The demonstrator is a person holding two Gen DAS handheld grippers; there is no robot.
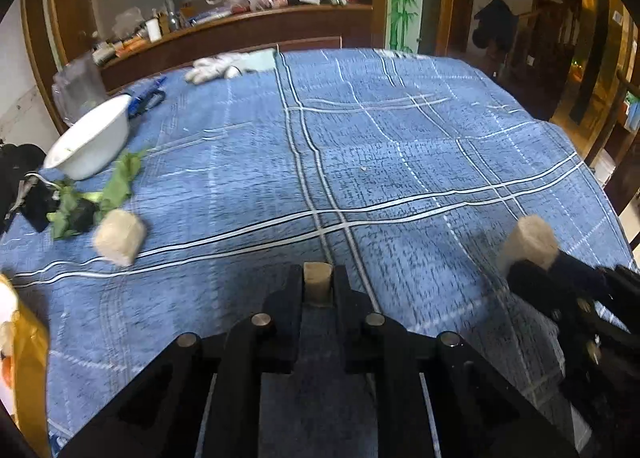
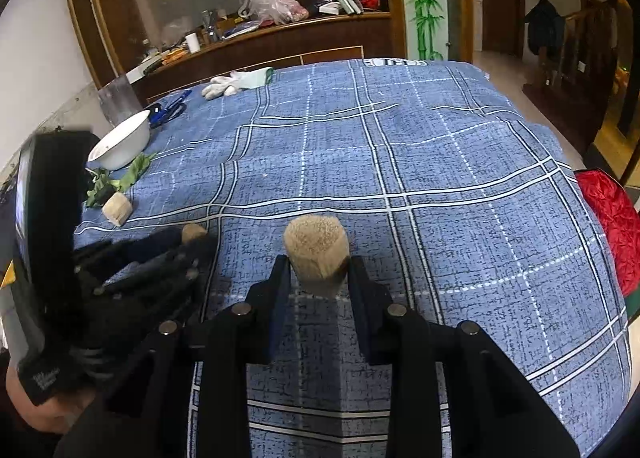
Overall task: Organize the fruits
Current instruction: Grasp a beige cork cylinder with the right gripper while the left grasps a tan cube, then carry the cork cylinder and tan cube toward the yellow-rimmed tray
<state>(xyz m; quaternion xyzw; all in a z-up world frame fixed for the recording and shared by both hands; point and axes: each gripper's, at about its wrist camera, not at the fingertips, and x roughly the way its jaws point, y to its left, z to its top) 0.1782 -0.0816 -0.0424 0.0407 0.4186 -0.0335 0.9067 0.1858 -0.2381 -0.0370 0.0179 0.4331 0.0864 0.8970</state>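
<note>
My left gripper (image 1: 318, 272) is shut on a narrow pale chunk (image 1: 317, 290) that sticks out between its fingertips, just above the blue plaid cloth (image 1: 400, 137). My right gripper (image 2: 318, 264) is shut on a thicker pale fibrous chunk (image 2: 316, 244), held end-up; in the left wrist view the same right gripper (image 1: 532, 262) and chunk (image 1: 530, 238) show at the right. A third pale chunk (image 1: 120, 236) lies loose on the cloth at the left, beside green leaves (image 1: 120, 181). The left gripper (image 2: 192, 240) sits left of the right one.
A white bowl (image 1: 92, 141) lies tilted at the far left, with scissors (image 2: 168, 109) and white gloves (image 2: 236, 83) behind it. A yellow bag (image 1: 24, 358) is at the near left edge. A red cloth (image 2: 608, 217) hangs off the table's right side.
</note>
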